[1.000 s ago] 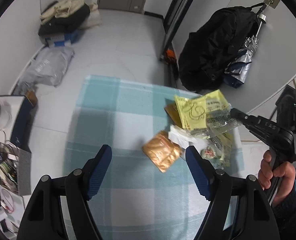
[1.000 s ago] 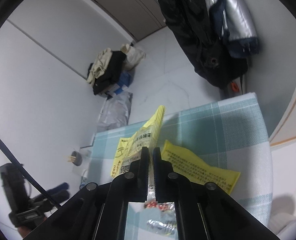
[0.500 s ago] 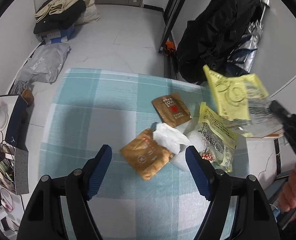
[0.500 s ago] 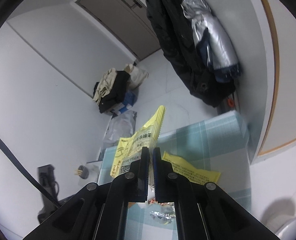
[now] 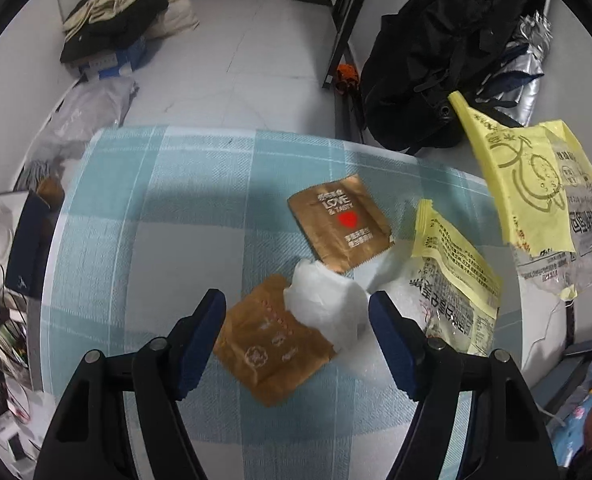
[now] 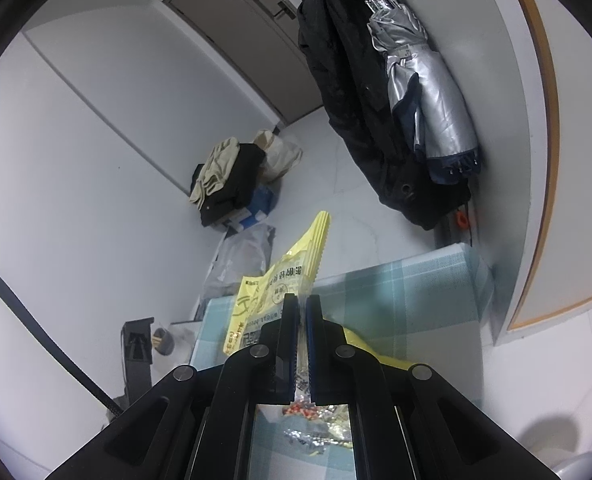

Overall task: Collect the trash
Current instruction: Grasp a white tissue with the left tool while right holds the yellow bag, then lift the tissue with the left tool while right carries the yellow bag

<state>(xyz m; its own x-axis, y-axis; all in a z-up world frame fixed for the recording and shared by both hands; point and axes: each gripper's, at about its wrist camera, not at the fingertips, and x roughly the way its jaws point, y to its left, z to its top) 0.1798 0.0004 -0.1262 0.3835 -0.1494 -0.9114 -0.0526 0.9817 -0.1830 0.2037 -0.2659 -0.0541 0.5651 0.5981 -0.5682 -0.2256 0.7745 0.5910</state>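
Note:
On the blue checked tablecloth (image 5: 155,220) lie a crumpled white tissue (image 5: 324,308), a gold-brown wrapper (image 5: 271,348), a brown sachet with a red heart (image 5: 338,226) and a yellow packet (image 5: 452,276). My left gripper (image 5: 296,300) hovers just above the tissue and the gold-brown wrapper. Its jaws are closing, and both pieces show between the pads without being pressed. My right gripper (image 6: 302,300) is shut on a yellow and clear snack wrapper (image 6: 279,276). That wrapper (image 5: 512,176) hangs in the air above the table's right edge in the left wrist view.
A black coat (image 6: 348,92) and a silver folded umbrella (image 6: 428,92) hang on the wall by the table's far right corner. A pile of clothes (image 5: 111,28) and a grey bag (image 5: 91,108) lie on the floor. Cluttered boxes (image 5: 23,248) stand left of the table.
The left gripper has come lower and nearer, so the tissue and gold-brown wrapper now sit between its fingers. The right gripper has lifted the yellow wrapper up and off to the right.

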